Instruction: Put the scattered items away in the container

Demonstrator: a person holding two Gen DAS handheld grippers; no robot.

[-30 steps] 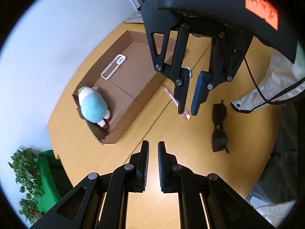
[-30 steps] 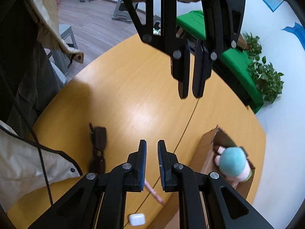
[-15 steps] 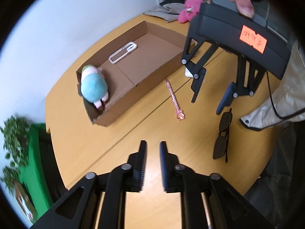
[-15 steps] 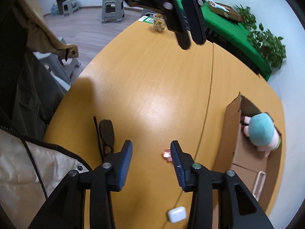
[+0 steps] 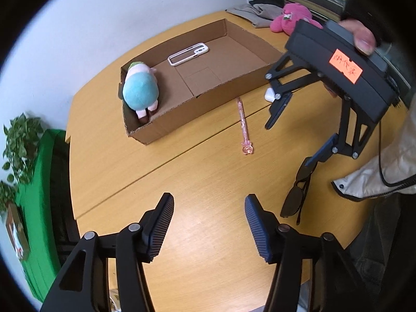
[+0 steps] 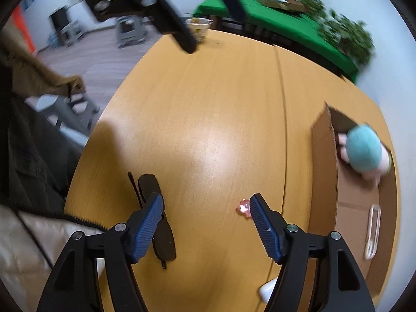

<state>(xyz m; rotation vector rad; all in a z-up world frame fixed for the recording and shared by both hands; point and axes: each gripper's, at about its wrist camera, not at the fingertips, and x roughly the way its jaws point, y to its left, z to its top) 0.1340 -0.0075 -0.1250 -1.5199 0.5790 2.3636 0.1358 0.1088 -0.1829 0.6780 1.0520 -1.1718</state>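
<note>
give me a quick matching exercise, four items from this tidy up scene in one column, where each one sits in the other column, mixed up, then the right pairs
Items
1. blue plush toy
2. white phone case
3. pink pen
4. sunglasses

Places
A. on the table, lying just outside the cardboard box's long wall
B. at one end of the box
C. on the table beneath the right gripper
D. flat on the box floor, near the wall on the far side

Pairs: 1-B, 2-D, 3-A, 4-C
</note>
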